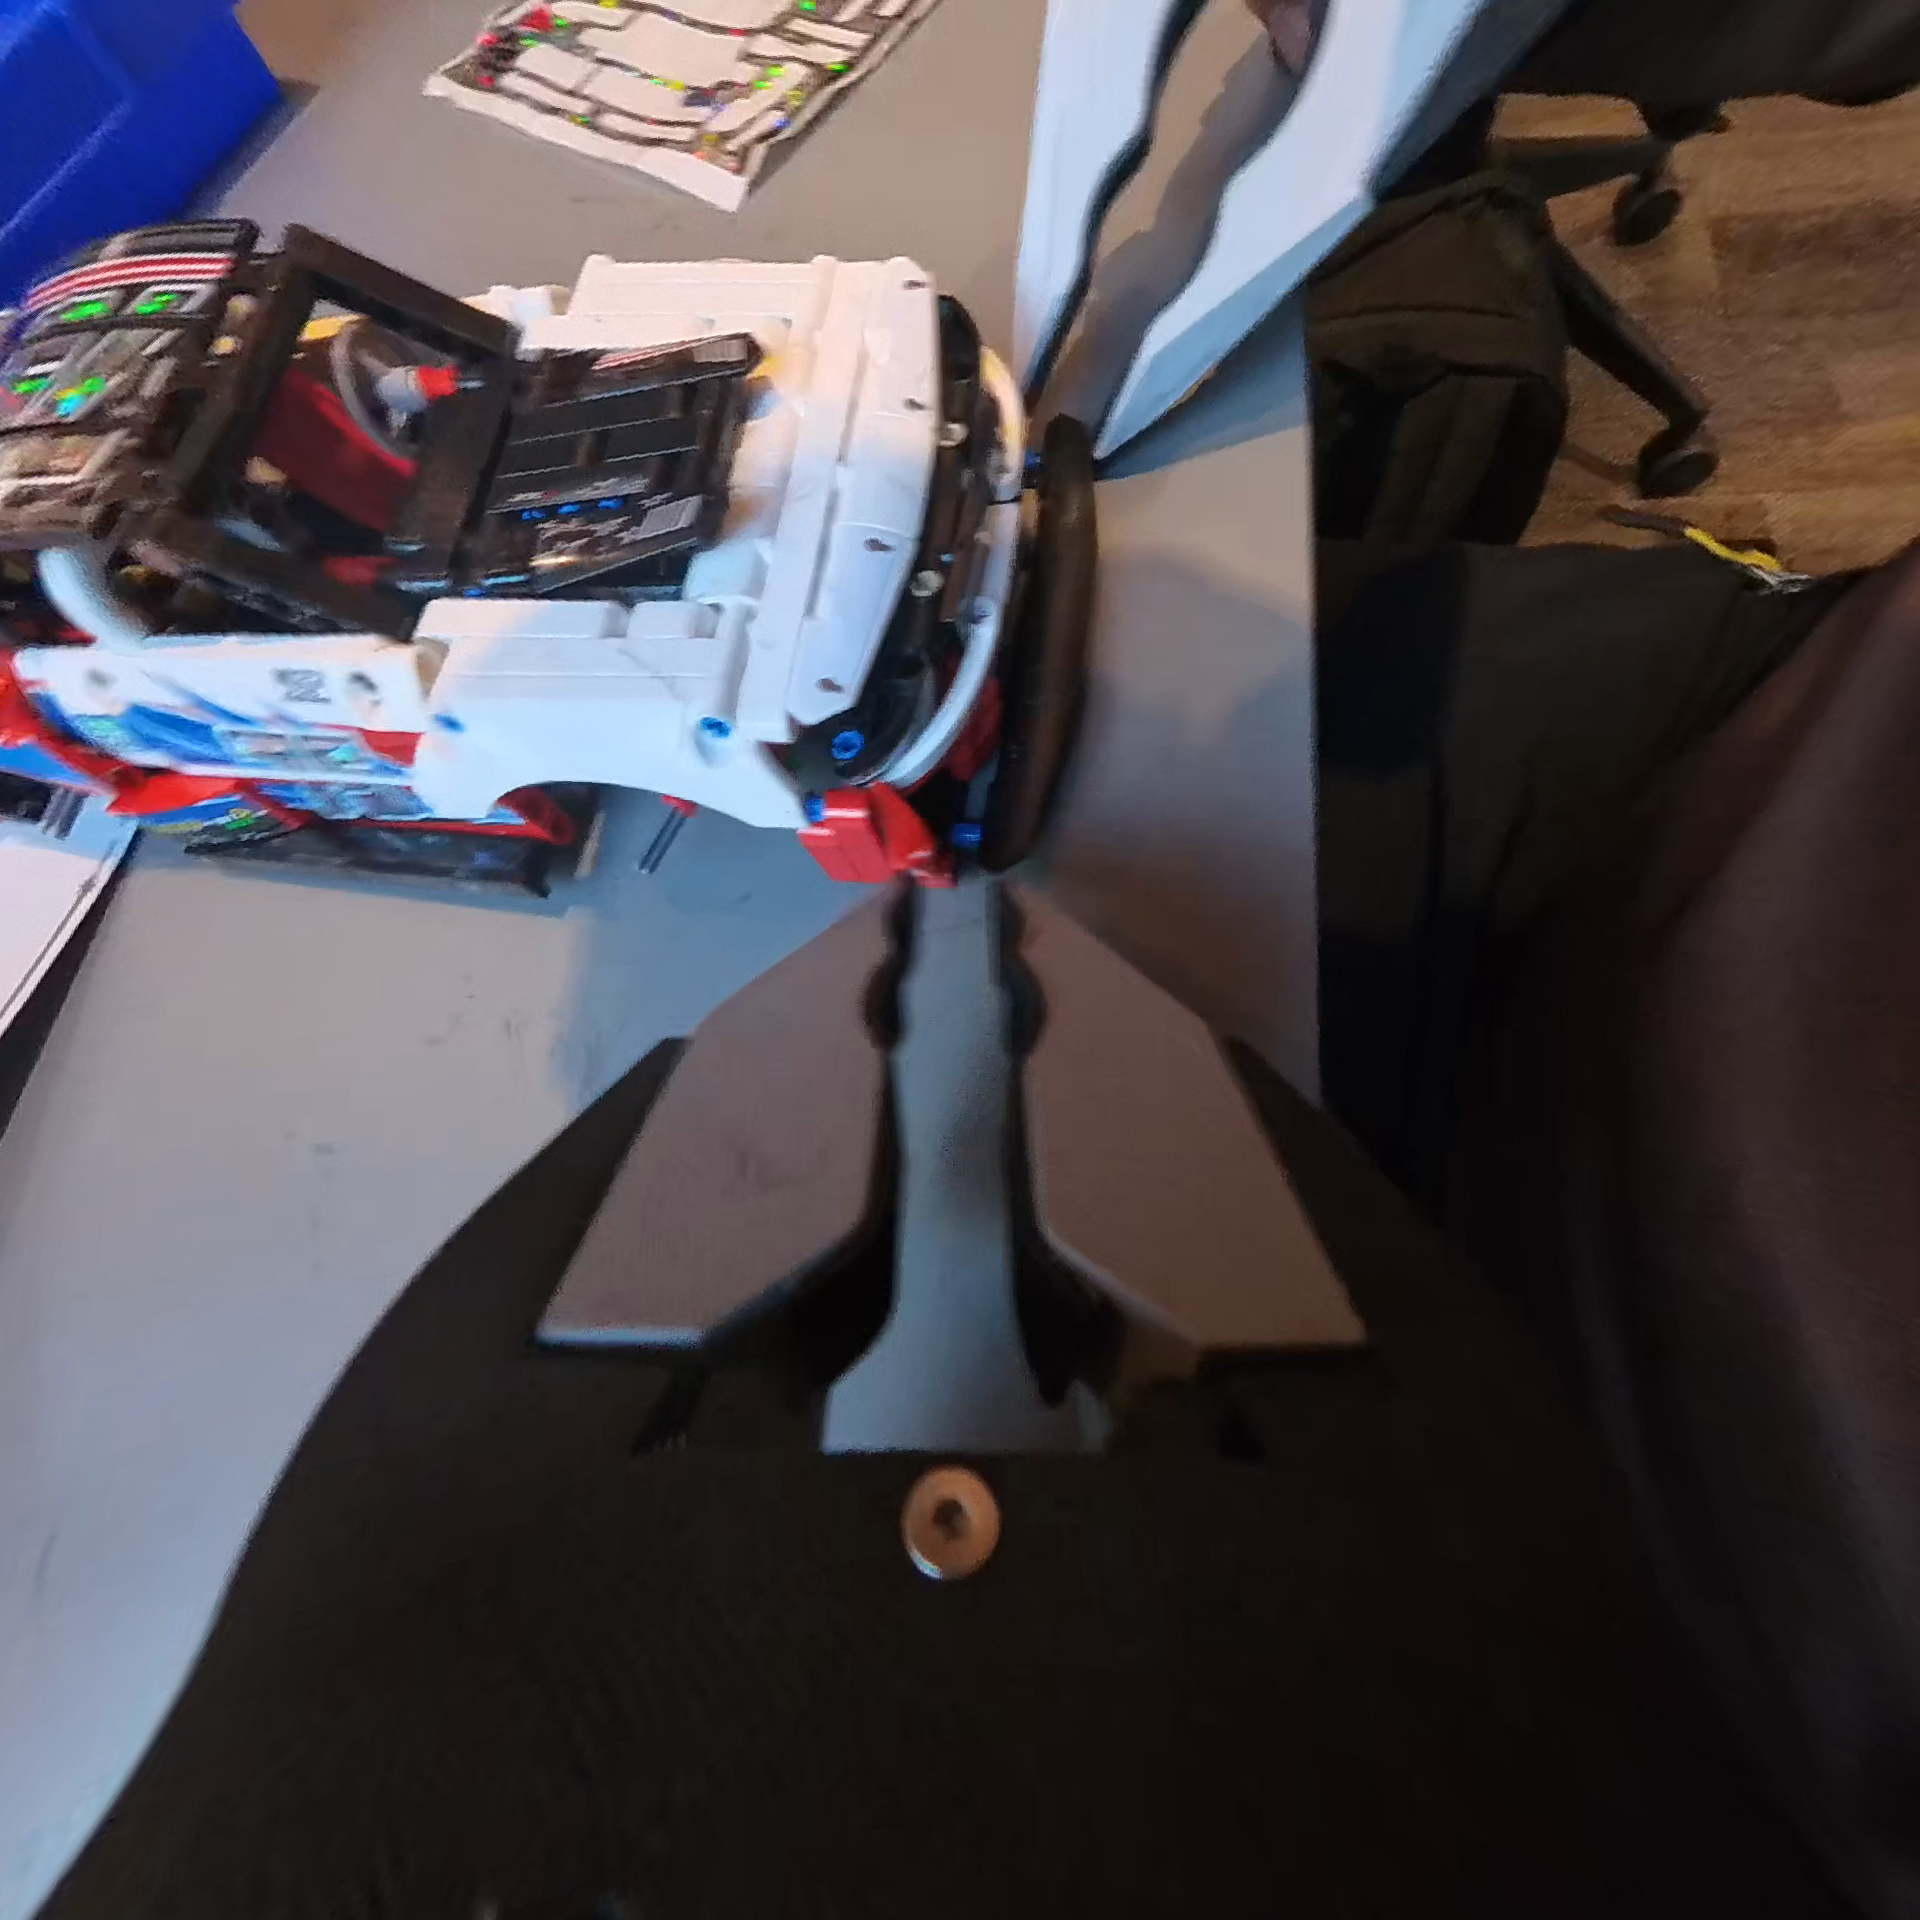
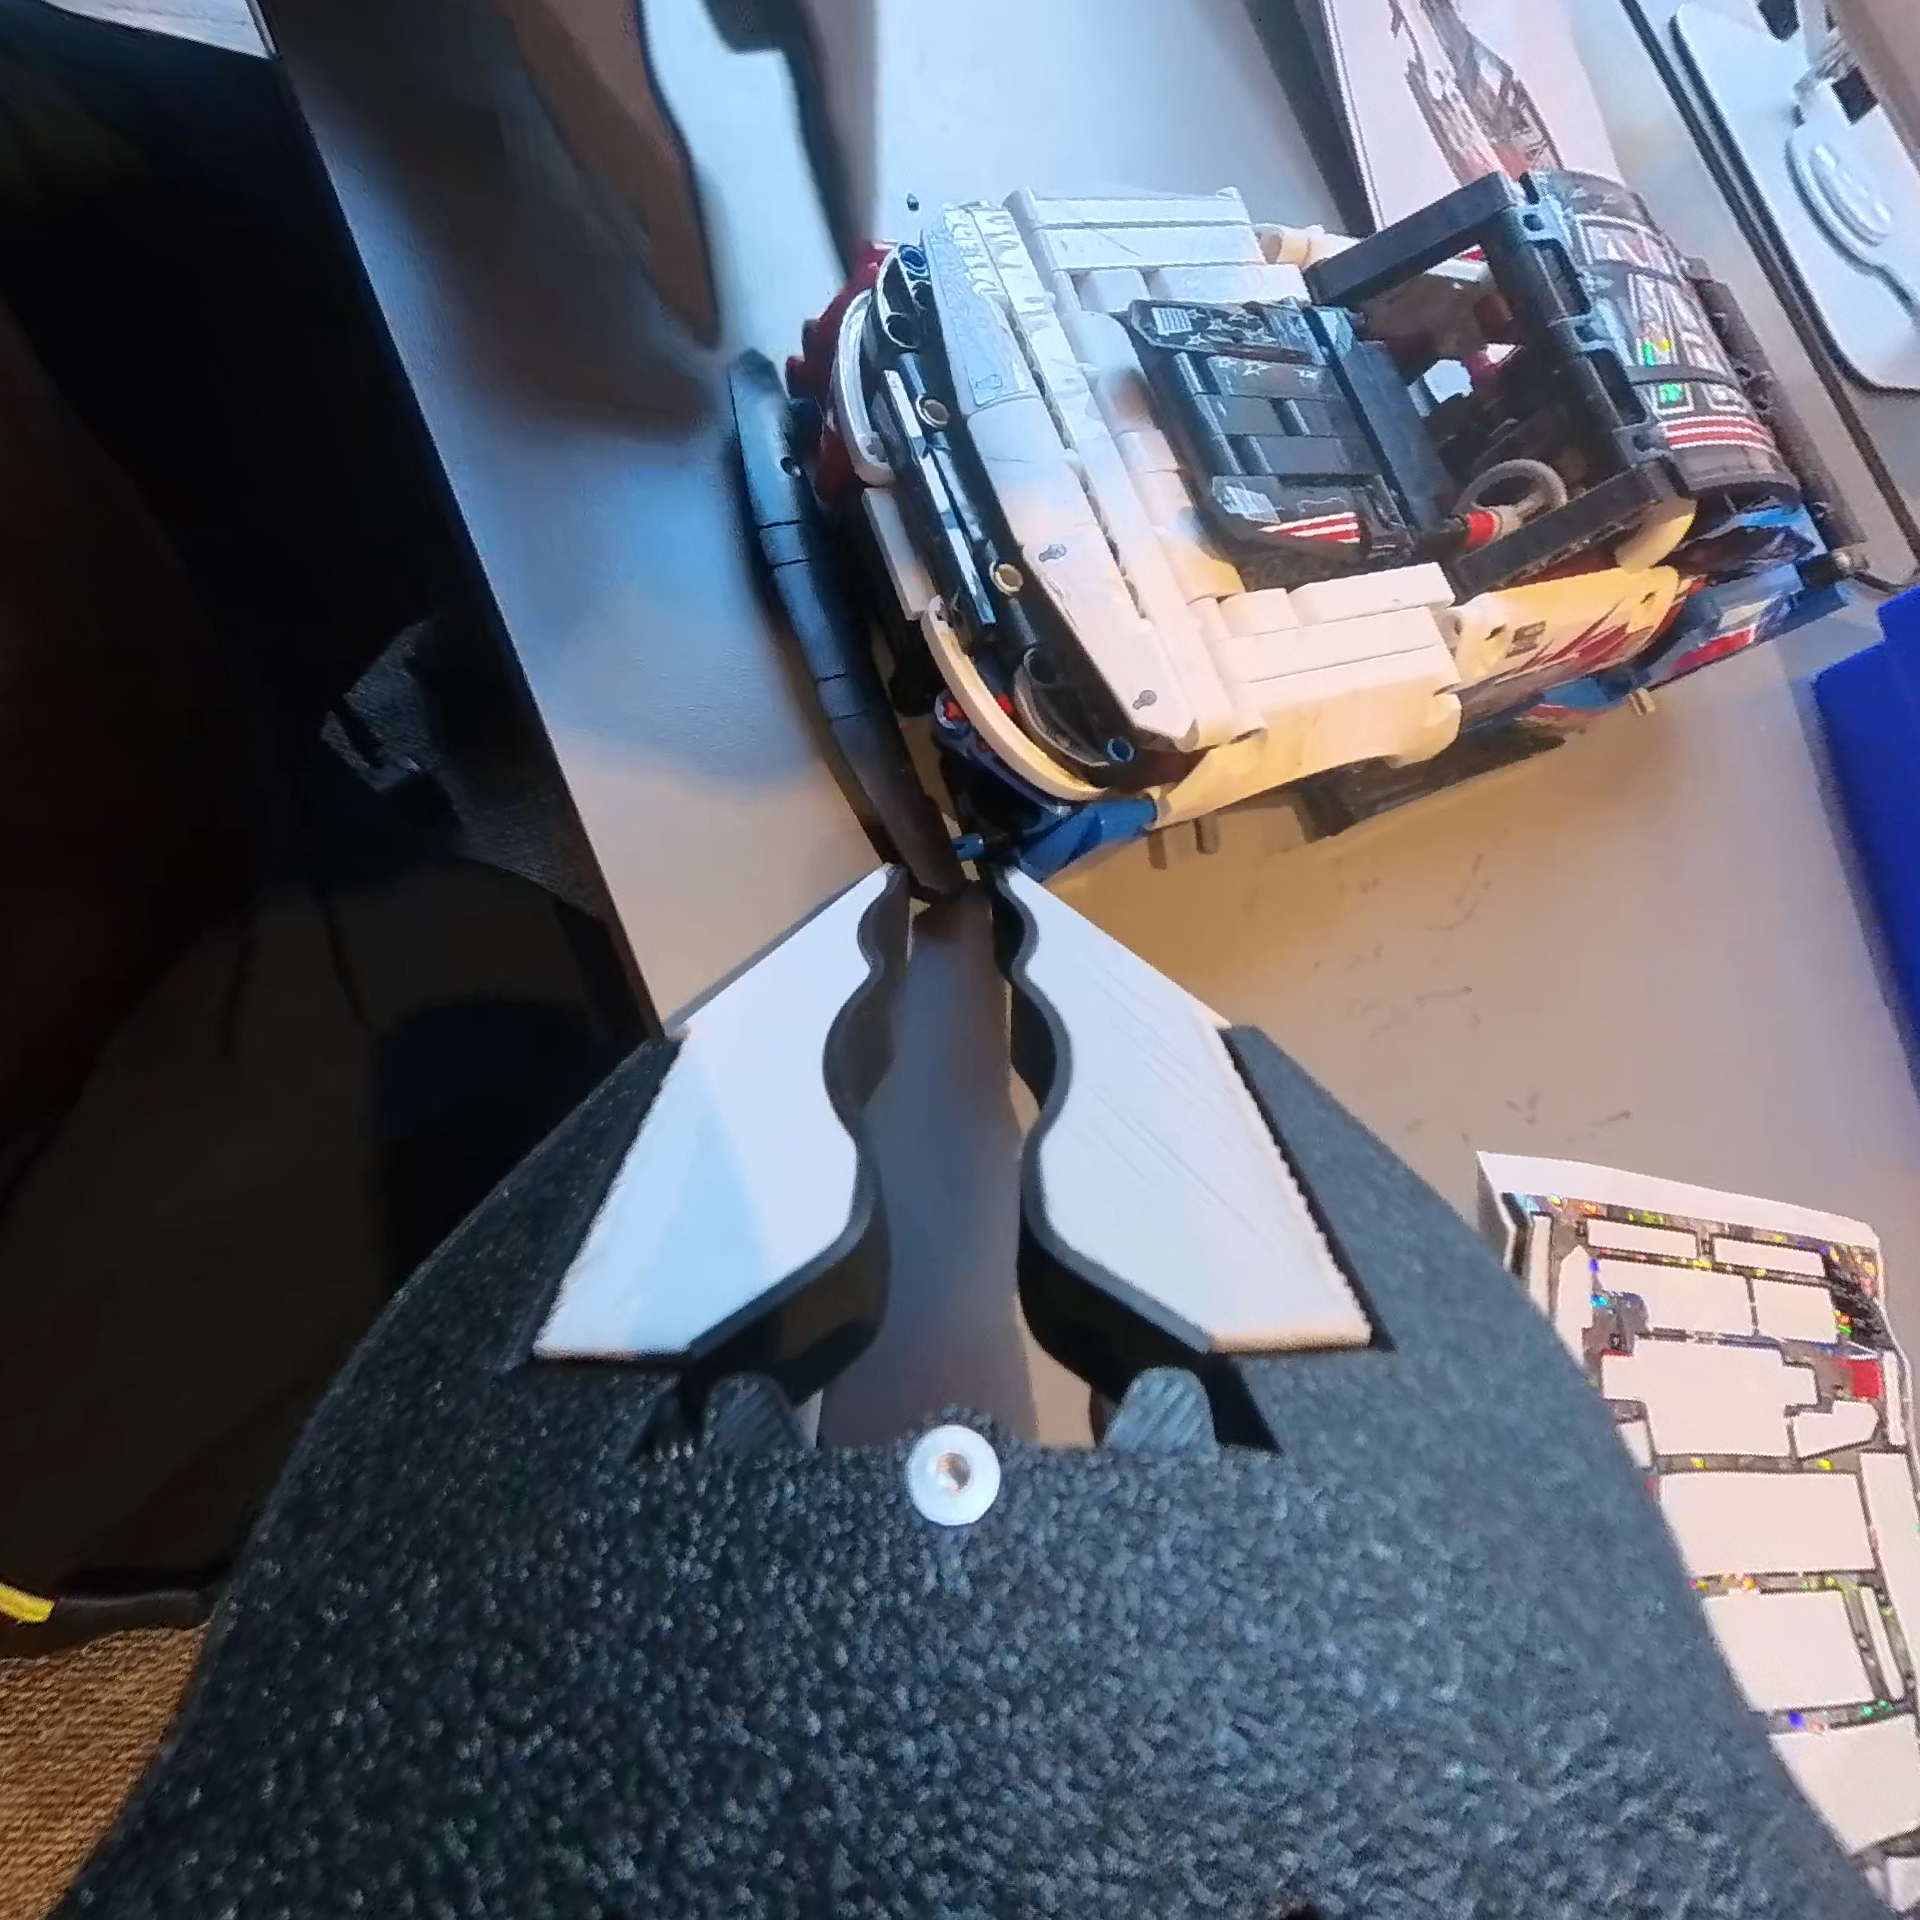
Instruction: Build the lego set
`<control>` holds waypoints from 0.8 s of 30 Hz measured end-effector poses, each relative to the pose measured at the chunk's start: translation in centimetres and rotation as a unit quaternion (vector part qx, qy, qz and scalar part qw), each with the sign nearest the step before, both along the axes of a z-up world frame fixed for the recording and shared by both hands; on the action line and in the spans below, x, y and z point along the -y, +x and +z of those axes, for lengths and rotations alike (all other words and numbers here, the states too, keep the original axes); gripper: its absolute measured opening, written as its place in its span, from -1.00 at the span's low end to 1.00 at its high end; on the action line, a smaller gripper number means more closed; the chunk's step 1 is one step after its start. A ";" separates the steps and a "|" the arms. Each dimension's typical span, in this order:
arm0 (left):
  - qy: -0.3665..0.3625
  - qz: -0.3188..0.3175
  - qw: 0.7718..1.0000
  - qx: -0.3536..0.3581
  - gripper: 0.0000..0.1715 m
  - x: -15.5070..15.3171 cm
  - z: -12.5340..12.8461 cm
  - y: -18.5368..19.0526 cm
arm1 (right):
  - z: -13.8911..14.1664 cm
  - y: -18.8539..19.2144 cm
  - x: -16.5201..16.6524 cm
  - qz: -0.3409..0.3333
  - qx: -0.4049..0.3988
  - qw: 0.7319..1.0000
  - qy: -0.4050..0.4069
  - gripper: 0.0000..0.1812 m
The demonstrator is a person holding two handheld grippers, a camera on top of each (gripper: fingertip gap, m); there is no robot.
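Note:
A white Lego car point(image 1: 665, 644) with black, red and blue parts lies on the grey table point(image 1: 312, 1143). It also shows in the right wrist view point(image 2: 1195, 499). A black curved piece point(image 1: 1049, 644) sits against the end of the car nearest the table edge, also visible in the right wrist view point(image 2: 810, 623). My left gripper point(image 1: 951, 899) is closed on the near end of that piece, beside a red corner part point(image 1: 873, 831). My right gripper point(image 2: 948, 883) is closed on the piece's other end. Each gripper also appears far off in the other's view: the right one point(image 1: 1060, 416) and the left one point(image 2: 748, 343).
A sticker sheet point(image 1: 665, 83) lies on the table and shows in the right wrist view too point(image 2: 1745, 1455). A blue bin point(image 1: 104, 135) stands beyond the car. An instruction booklet point(image 2: 1455, 104) lies nearby. The table edge point(image 1: 1311, 727) runs beside the piece, with a dark bag point(image 1: 1434, 343) and an office chair point(image 1: 1662, 312) past it. The gap from one gripper's tips to the other's is roughly 12 cm.

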State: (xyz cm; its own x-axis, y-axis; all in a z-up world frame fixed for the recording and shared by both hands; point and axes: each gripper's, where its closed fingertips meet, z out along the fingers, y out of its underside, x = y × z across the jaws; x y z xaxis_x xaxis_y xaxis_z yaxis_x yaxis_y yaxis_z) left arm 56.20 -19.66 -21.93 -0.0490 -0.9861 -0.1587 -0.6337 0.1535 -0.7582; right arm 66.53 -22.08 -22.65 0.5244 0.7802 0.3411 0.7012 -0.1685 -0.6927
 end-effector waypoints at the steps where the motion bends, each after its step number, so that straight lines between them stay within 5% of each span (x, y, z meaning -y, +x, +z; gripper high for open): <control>1: 0.000 0.017 1.000 -0.001 -0.61 -0.5 0.0 -0.1 | 0.0 0.0 0.0 0.000 -0.002 1.000 -0.003 -0.84; 10: -0.063 0.041 0.997 -0.029 -0.39 -1.1 -0.9 -0.3 | 0.0 0.3 0.1 -0.009 -0.009 1.000 -0.007 -0.82; 24: -0.083 0.042 0.995 -0.035 -0.27 -0.7 -1.1 1.1 | 0.0 1.2 -0.7 0.019 -0.045 0.995 -0.081 -0.47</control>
